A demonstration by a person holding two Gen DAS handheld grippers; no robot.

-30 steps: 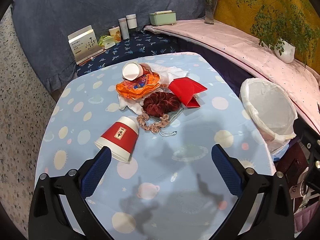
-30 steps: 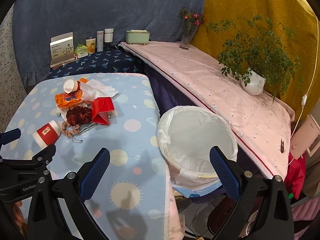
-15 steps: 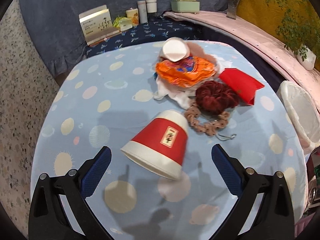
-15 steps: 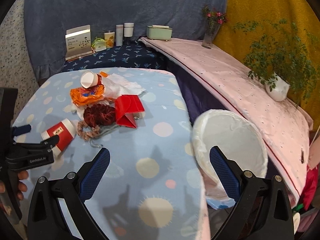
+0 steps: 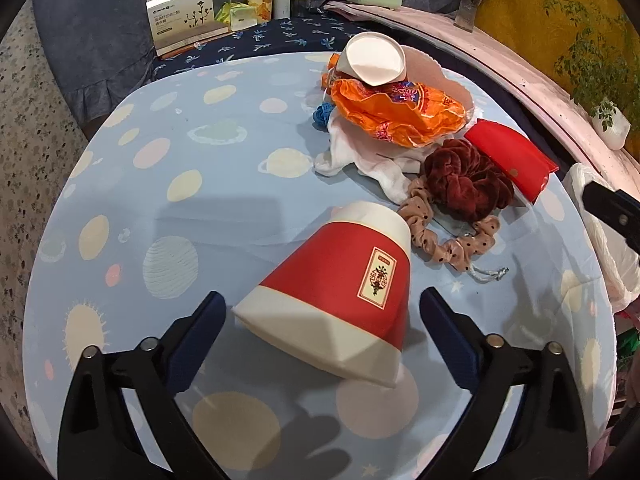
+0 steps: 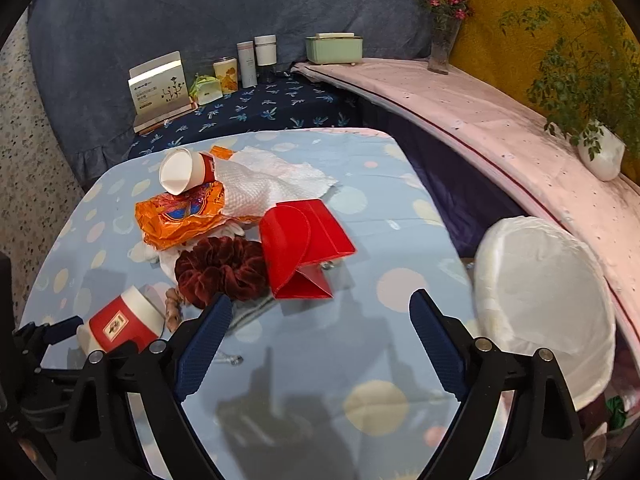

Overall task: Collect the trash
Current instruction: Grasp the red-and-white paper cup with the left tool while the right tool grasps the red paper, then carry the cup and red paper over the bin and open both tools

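A red and white paper cup lies on its side on the blue dotted tablecloth. My left gripper is open, with the cup's wide end between its fingers, apart from both pads. The cup also shows in the right wrist view. Behind it lie a second cup, an orange wrapper, white tissue, a red folded card, a maroon scrunchie and a beige scrunchie. My right gripper is open and empty above the table, left of the white-lined bin.
A dark blue shelf behind the table holds a card box, jars and a green box. A pink ledge with a vase and a potted plant runs along the right.
My left gripper moved forward and down, so the lying cup now sits between its fingers. My right gripper swung left toward the pile, and the bin shifted to the right edge.
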